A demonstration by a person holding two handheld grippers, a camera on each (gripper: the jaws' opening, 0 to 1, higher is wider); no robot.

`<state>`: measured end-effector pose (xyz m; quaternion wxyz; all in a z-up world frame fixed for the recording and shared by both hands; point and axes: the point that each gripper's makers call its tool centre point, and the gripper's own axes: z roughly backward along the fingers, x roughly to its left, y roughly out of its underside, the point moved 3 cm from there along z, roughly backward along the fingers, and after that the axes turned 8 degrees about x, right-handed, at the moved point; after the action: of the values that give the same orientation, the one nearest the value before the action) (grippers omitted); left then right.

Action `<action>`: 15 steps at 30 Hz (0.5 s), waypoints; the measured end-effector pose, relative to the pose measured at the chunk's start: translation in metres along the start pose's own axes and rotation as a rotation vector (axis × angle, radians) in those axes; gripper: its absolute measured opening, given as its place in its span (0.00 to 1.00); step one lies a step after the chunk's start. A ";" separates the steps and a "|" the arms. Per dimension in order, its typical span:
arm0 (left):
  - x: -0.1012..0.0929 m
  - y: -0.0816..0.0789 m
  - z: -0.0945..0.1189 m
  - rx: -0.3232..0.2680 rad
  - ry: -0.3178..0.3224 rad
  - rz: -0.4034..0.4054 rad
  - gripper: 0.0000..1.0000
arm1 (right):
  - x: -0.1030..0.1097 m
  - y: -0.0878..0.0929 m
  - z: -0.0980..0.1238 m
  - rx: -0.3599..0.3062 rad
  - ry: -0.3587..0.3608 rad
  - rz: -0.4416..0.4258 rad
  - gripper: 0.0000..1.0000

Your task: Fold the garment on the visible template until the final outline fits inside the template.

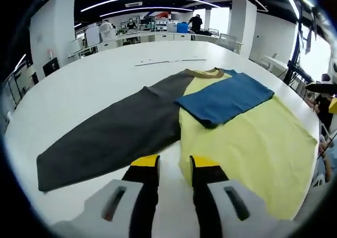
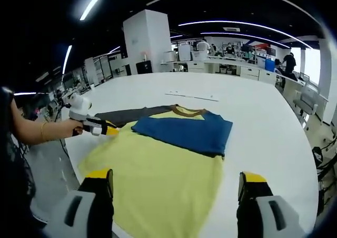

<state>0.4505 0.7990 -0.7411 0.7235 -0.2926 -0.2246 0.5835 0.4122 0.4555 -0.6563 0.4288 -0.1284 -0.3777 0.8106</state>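
Note:
The garment lies flat on the white table [image 1: 95, 80]. Its yellow body [image 1: 247, 138] spreads toward me, and a blue sleeve [image 1: 226, 98] is folded across the chest. A dark grey sleeve [image 1: 110, 132] stretches out to the left. The brown collar [image 1: 202, 73] points away. My left gripper [image 1: 175, 165] is open just short of the yellow hem, where the grey sleeve meets the body, with bare table between its fingers. In the right gripper view the yellow body [image 2: 158, 180] and blue sleeve [image 2: 184, 132] lie ahead. My right gripper [image 2: 176, 182] is wide open over the near hem, holding nothing. The left gripper [image 2: 100, 127] sits at the garment's left edge.
A thin line of markings [image 1: 168, 62] lies on the table beyond the collar, also in the right gripper view [image 2: 192, 97]. The table edge [image 2: 310, 164] curves close on the right. A person's arm [image 2: 42, 130] holds the left gripper. Desks and people stand far behind.

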 end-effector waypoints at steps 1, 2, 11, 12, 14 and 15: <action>0.003 0.000 0.002 -0.007 -0.003 0.001 0.26 | 0.000 0.000 0.000 -0.001 0.000 0.000 0.99; 0.008 -0.001 0.006 -0.023 -0.013 0.004 0.30 | 0.000 -0.001 0.000 -0.003 -0.002 0.000 0.99; 0.063 0.000 0.030 -0.073 -0.128 0.021 0.64 | 0.002 -0.008 0.005 -0.030 -0.009 0.020 1.00; 0.070 0.001 0.033 -0.072 -0.142 0.028 0.67 | 0.002 -0.009 0.005 -0.031 -0.010 0.022 1.00; 0.079 0.004 0.036 -0.069 -0.160 0.036 0.72 | 0.002 -0.009 0.005 -0.030 -0.012 0.027 1.00; 0.084 0.005 0.039 -0.074 -0.168 0.041 0.74 | 0.002 -0.010 0.005 -0.029 -0.011 0.030 1.00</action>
<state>0.4396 0.8884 -0.7173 0.6788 -0.2736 -0.3000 0.6118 0.4137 0.4580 -0.6456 0.4124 -0.1356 -0.3896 0.8122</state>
